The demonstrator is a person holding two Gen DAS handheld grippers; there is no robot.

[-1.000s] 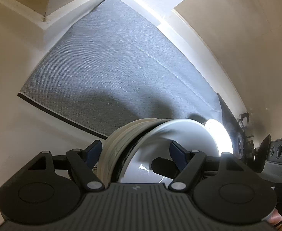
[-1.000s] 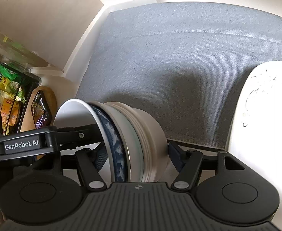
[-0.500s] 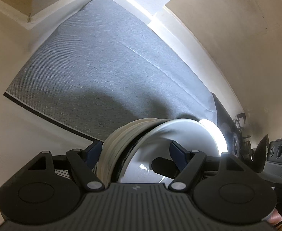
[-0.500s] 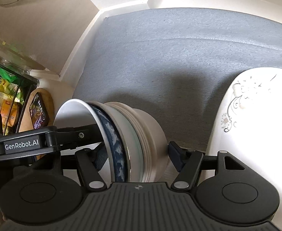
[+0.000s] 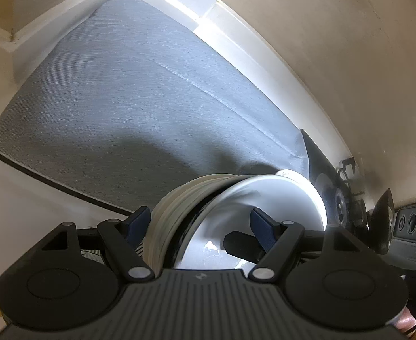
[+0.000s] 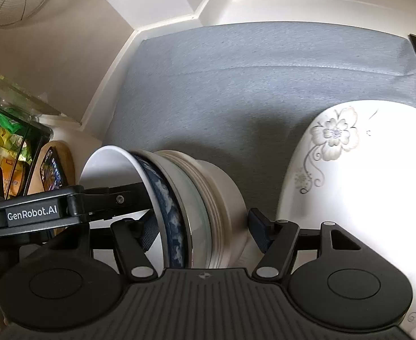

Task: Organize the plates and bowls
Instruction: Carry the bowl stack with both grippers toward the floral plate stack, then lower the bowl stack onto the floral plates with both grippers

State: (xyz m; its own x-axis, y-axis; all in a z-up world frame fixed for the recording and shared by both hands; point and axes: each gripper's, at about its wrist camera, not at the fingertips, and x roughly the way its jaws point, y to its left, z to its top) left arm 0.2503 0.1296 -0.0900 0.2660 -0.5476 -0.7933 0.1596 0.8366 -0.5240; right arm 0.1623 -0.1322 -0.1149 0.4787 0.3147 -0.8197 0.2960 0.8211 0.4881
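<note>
While the nested stack of bowls (image 6: 196,212) hangs on its side above the grey mat (image 6: 250,90), both tongs carry it together: the right tongs (image 6: 200,233) are clenched across the stack, the left tongs (image 5: 199,226) clamp its rims, one finger inside the white bowl (image 5: 264,209). Step in hand, as I judge: transport. Next move needs level lowering, then releasing together. Only the right view shows the flowered plate (image 6: 363,198) just right of those tongs.

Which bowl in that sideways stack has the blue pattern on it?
The second bowl, tucked right behind the plain white bowl at the open end of the stack. It has blue and white swirls outside; the others behind it are plain cream.
</note>
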